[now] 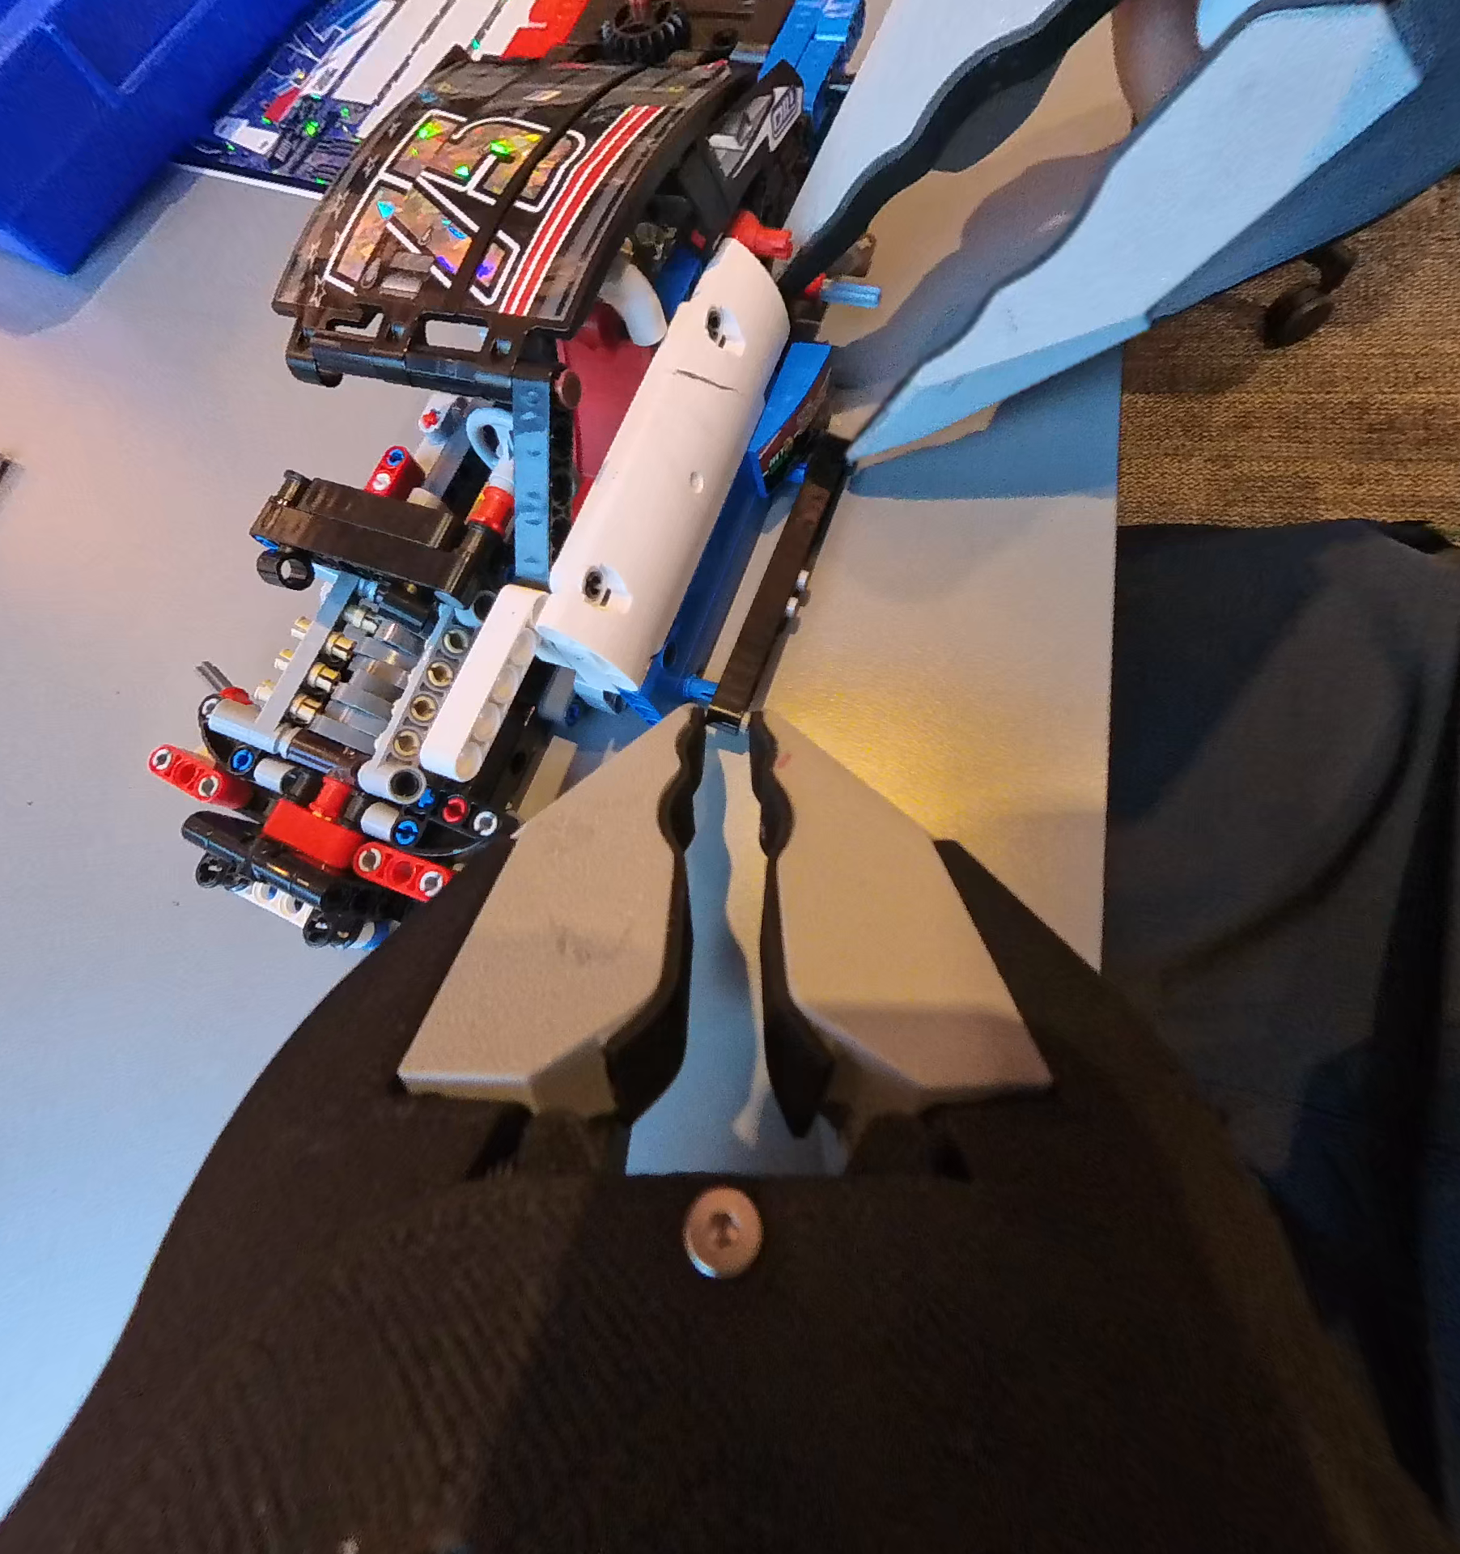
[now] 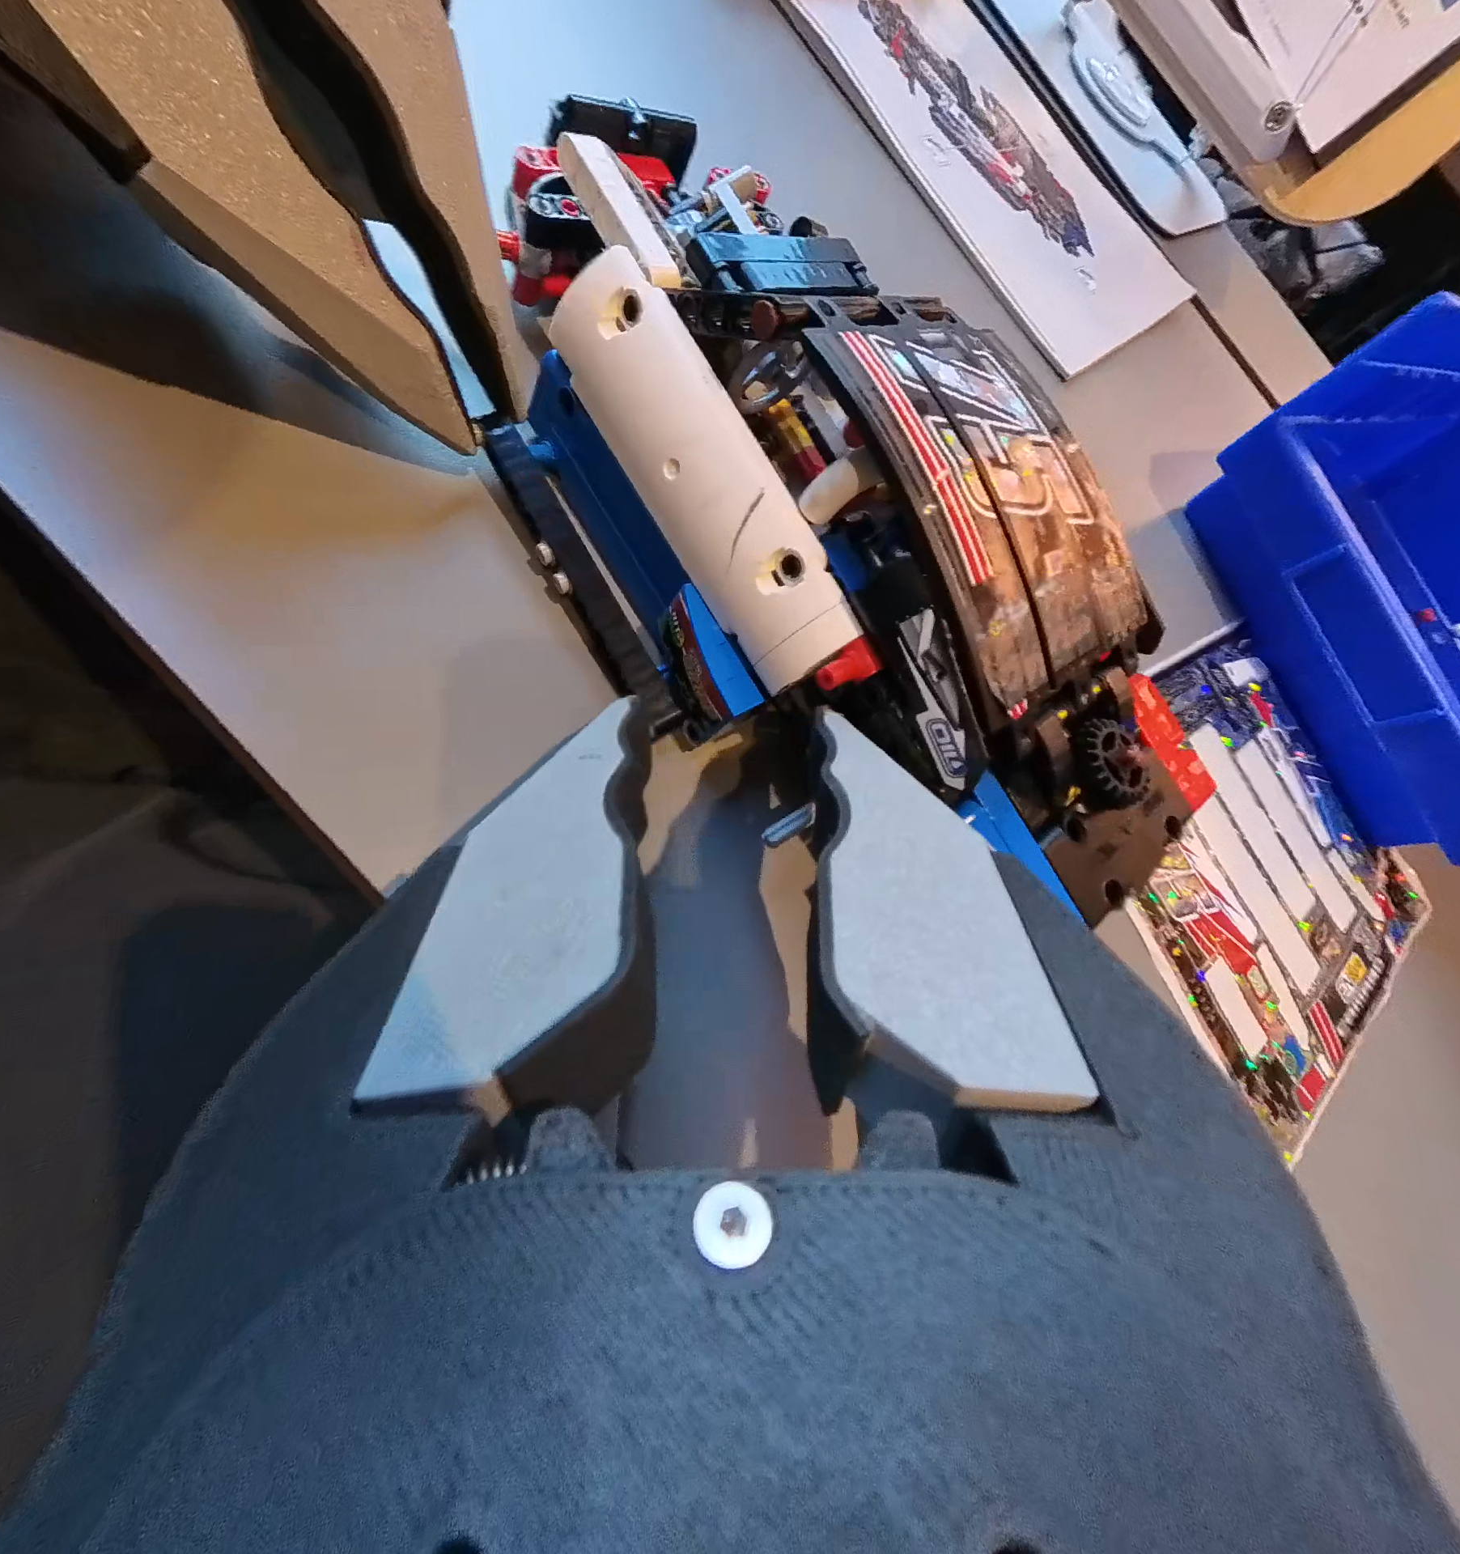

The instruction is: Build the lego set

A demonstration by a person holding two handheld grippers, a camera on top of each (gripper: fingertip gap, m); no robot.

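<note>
A part-built lego car (image 1: 668,471) lies on its side on the grey table, with a white side panel, blue frame and black stickered roof (image 1: 474,210). A long black beam (image 1: 781,580) runs along its lower blue edge. My left gripper (image 1: 725,725) is shut on the near end of this beam. My right gripper (image 2: 727,723) grips the car's other end, its fingers closed around the beam's end (image 2: 668,715) and the blue panel (image 2: 714,647) there. Each gripper shows in the other's view: the right gripper (image 1: 848,454) and the left gripper (image 2: 483,429).
A blue parts bin (image 1: 45,134) (image 2: 1382,589) stands behind the car. A sticker sheet (image 2: 1265,942) lies beside it, partly under the car. A printed page (image 2: 1004,168) lies farther back. The table edge (image 1: 1113,715) runs close to the grippers, with carpet and a chair caster beyond. My right fingertips sit around 9 cm from my left ones.
</note>
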